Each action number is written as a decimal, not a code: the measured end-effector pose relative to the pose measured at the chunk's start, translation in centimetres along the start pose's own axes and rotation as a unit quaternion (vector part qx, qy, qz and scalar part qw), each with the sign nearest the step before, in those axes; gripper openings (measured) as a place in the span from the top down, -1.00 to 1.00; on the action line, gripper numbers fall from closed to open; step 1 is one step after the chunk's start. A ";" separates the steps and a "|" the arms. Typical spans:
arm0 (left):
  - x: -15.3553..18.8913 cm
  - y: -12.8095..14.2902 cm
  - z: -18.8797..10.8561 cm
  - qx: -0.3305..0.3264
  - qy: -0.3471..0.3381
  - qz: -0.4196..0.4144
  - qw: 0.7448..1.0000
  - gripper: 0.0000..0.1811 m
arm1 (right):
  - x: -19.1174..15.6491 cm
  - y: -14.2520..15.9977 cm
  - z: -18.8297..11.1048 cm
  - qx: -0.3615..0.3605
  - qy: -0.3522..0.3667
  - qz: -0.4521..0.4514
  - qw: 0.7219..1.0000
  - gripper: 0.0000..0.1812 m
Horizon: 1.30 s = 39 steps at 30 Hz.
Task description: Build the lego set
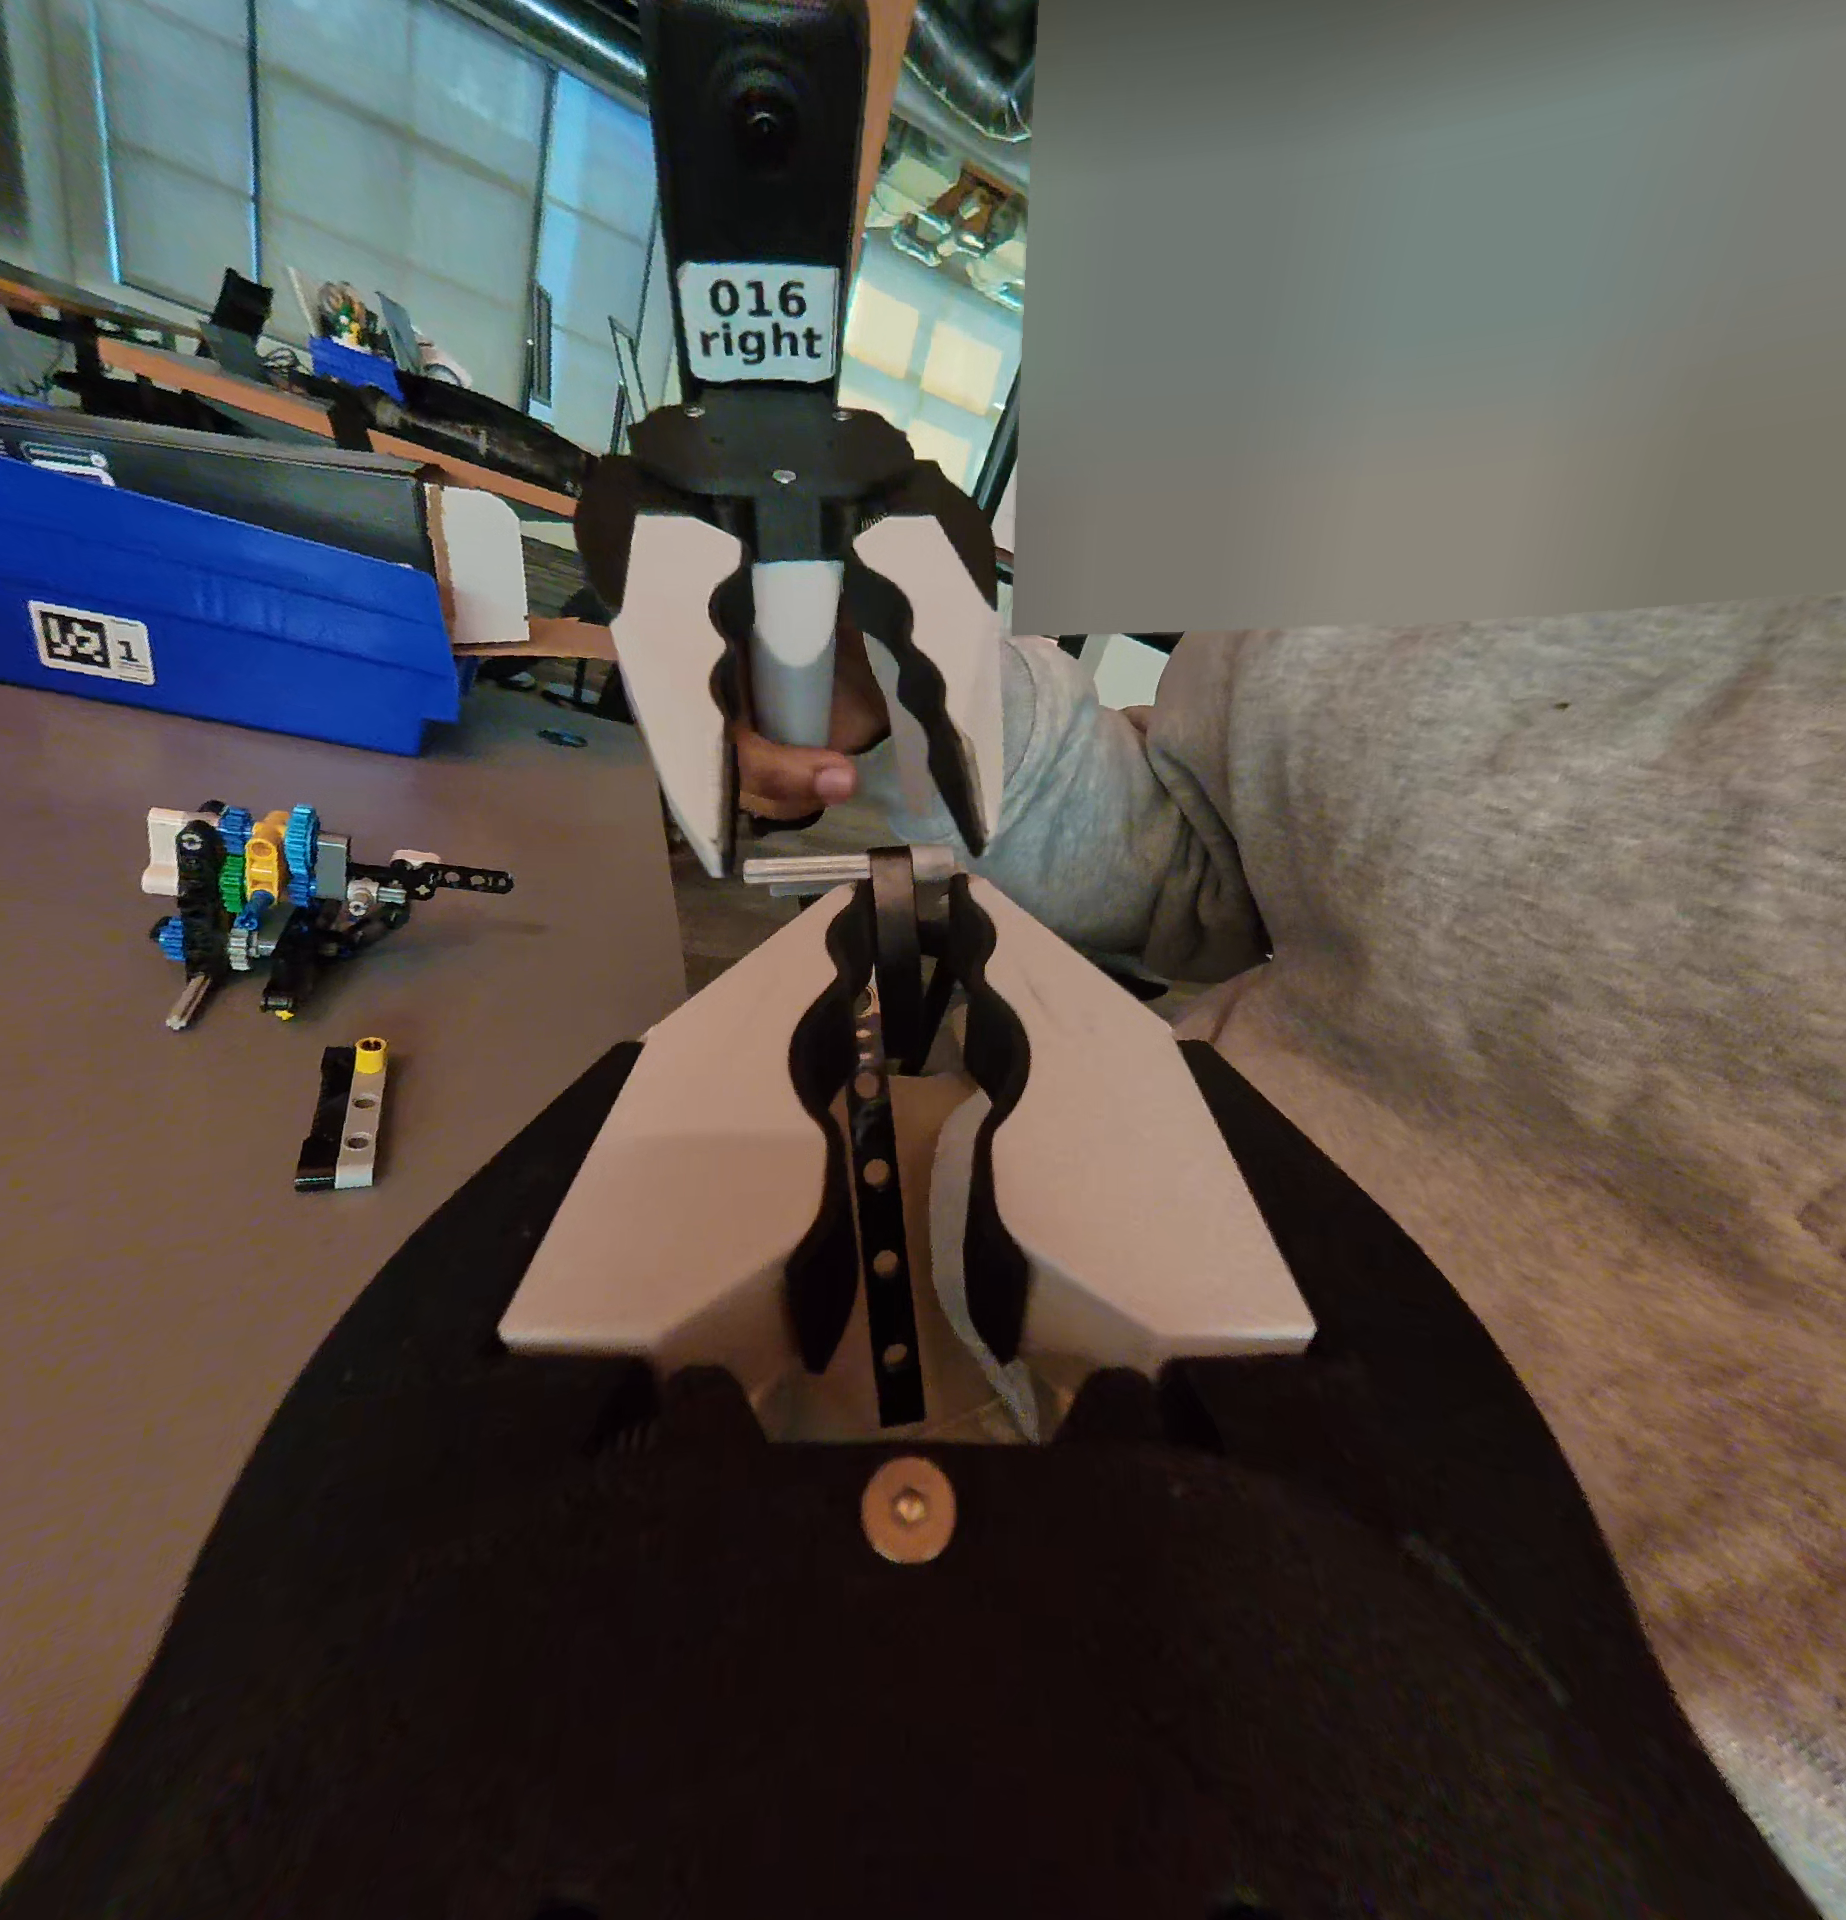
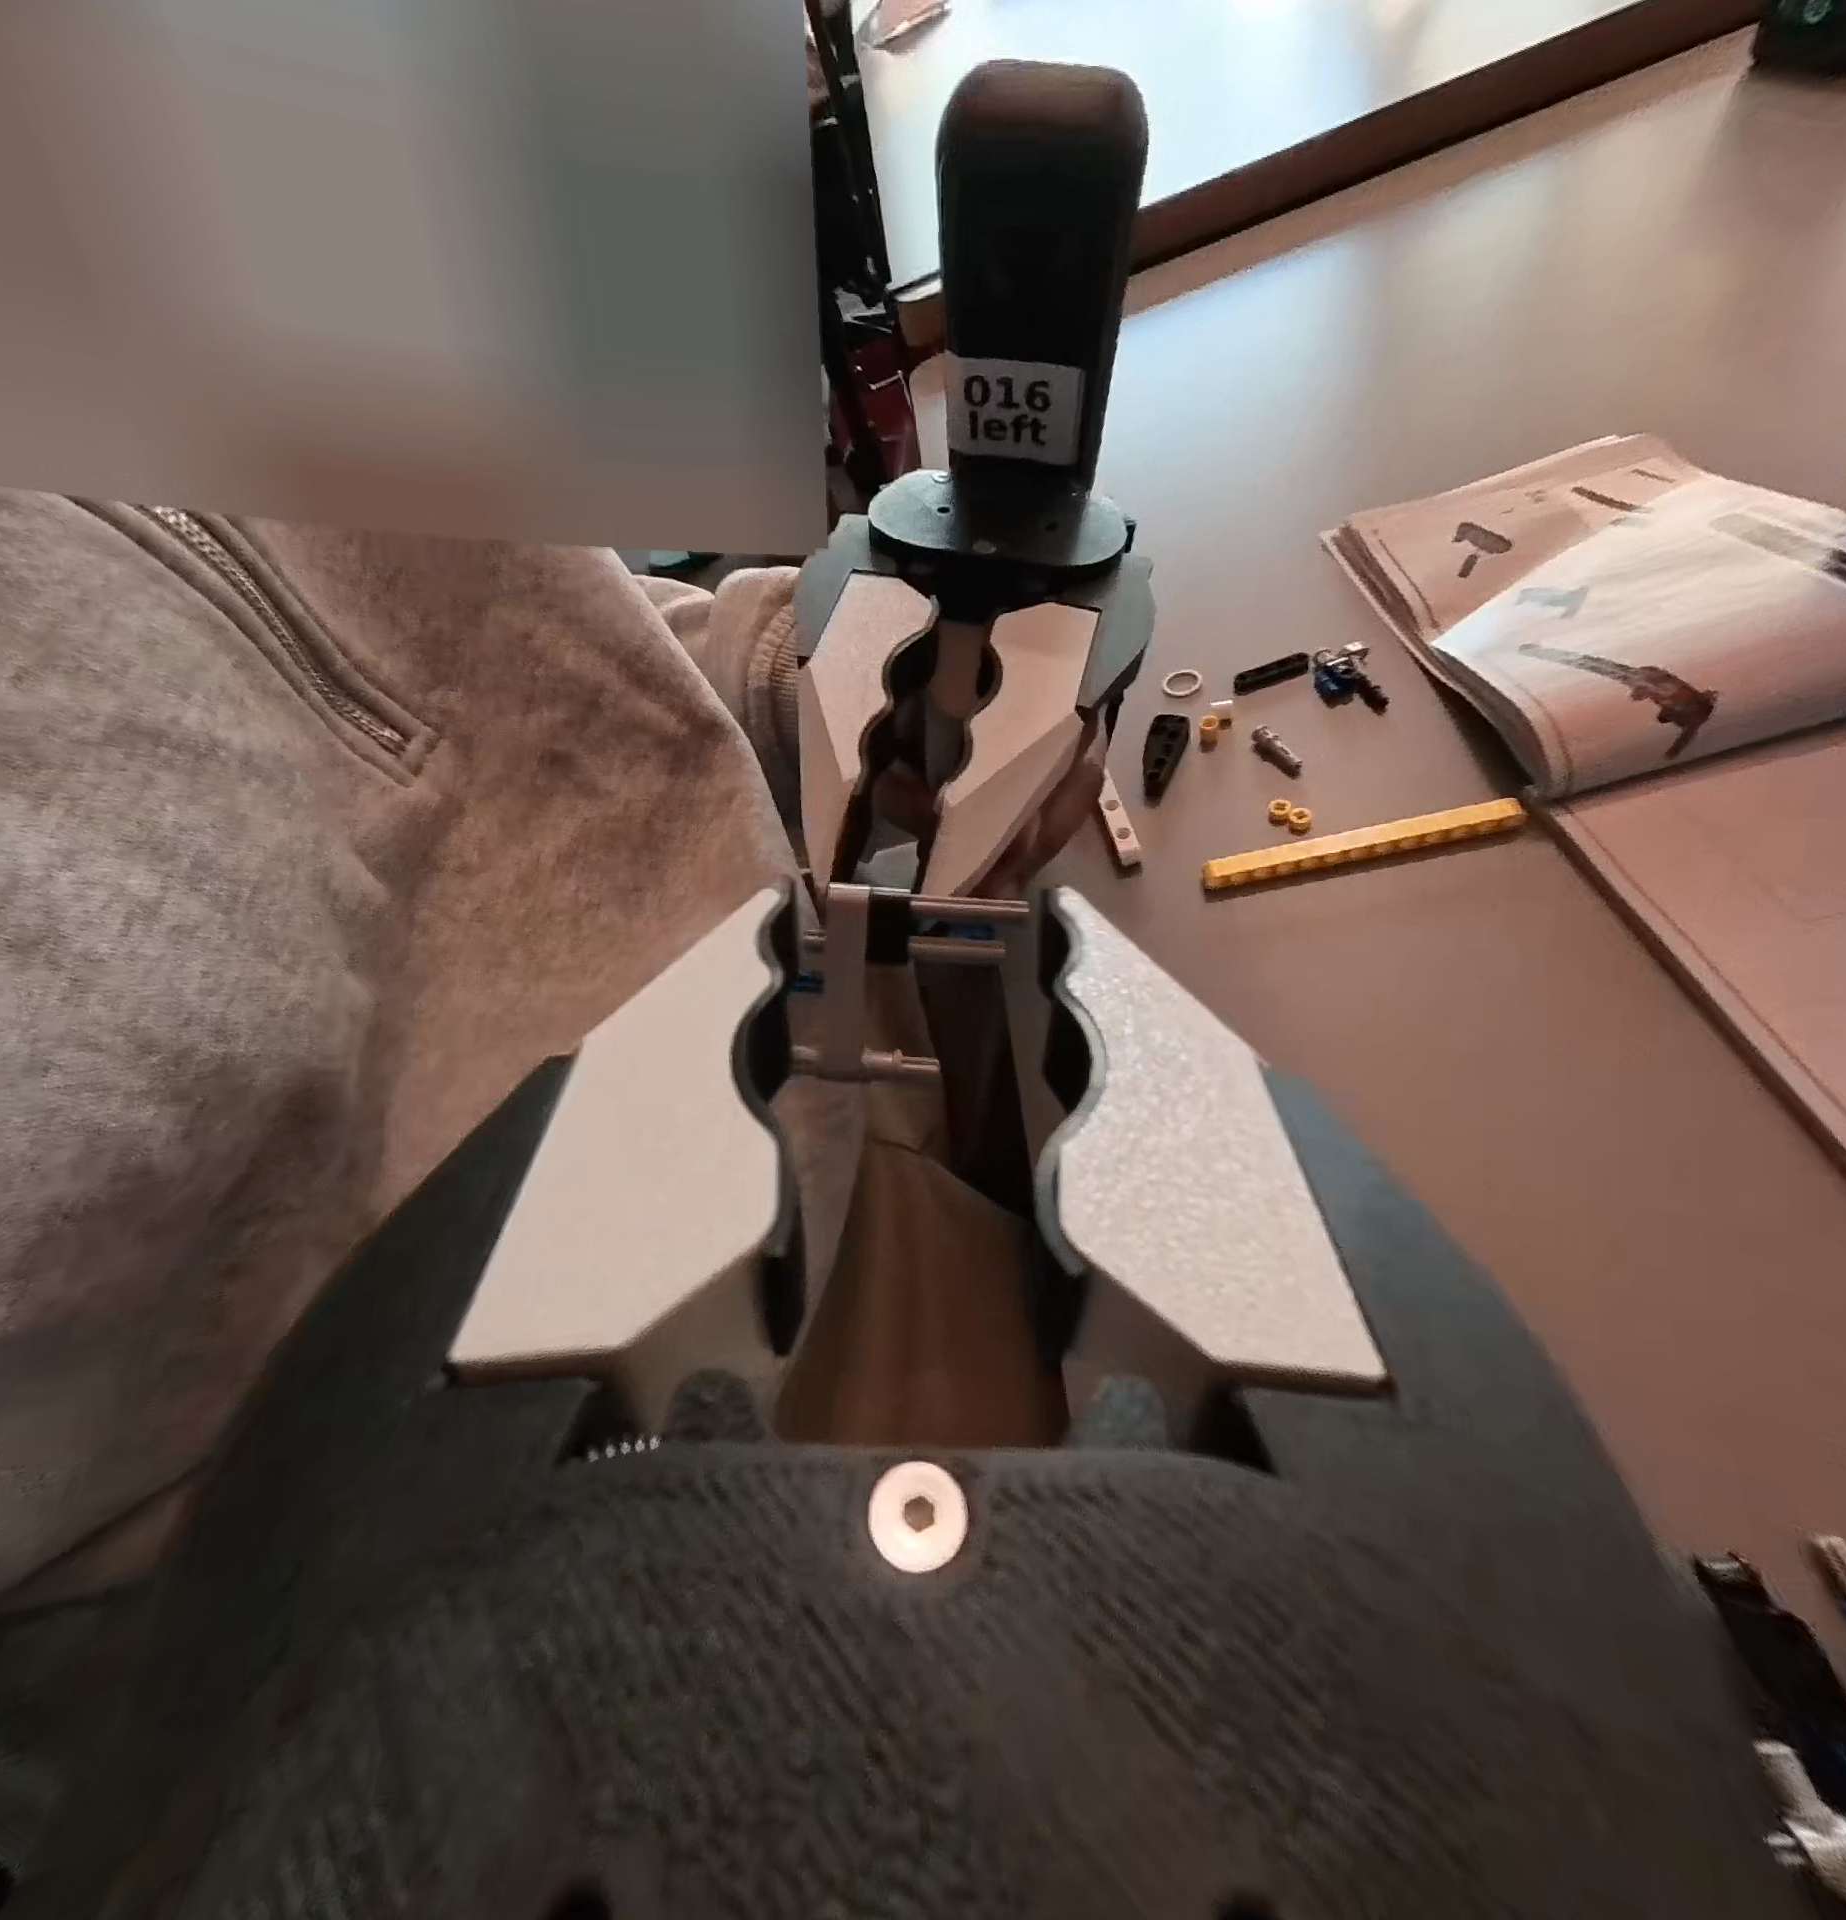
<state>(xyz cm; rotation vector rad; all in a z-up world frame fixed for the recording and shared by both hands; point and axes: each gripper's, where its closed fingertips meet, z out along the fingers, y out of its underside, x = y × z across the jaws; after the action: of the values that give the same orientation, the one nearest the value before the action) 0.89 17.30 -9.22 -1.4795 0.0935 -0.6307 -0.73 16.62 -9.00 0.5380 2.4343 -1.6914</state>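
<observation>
Left wrist view: the left gripper [image 1: 903, 904] is clamped on a thin black perforated Lego beam [image 1: 877, 1174] that runs lengthwise between its fingers, a light-grey axle pin [image 1: 794, 871] crossing the beam's far tip. Facing it, the right gripper [image 1: 846, 862] stands spread, its fingertips just beside that pin, gripping nothing. Right wrist view shows the grey-and-black pinned piece [image 2: 862, 966] between those parted fingers. A multicoloured part-built Lego assembly [image 1: 264, 894] sits well apart on the brown table [image 1: 119, 1299].
</observation>
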 end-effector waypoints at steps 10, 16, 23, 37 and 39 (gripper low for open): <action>0.2 -0.2 -0.1 0.006 0.006 0.000 1.000 0.90 | -0.1 0.2 0.2 -0.015 0.004 -0.010 1.000 0.57; 0.1 -0.1 0.0 0.004 0.006 0.001 1.000 0.90 | -0.2 0.3 0.2 -0.017 0.009 -0.015 1.000 0.57; 0.1 -0.3 -0.1 0.007 0.005 0.004 1.000 0.90 | -0.2 0.1 0.2 -0.013 0.010 -0.010 1.000 0.58; -0.1 0.4 0.0 -0.014 -0.004 0.007 1.000 0.99 | -0.7 0.8 0.6 -0.057 -0.024 0.016 0.998 0.57; -0.1 0.4 0.0 -0.012 -0.003 0.003 1.000 0.99 | -0.7 0.9 0.6 -0.065 -0.025 0.015 0.997 0.57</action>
<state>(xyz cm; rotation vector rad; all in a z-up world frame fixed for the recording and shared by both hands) 0.95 17.36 -9.63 -1.5049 0.1001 -0.6221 0.20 16.18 -9.74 0.5047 2.4667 -1.5034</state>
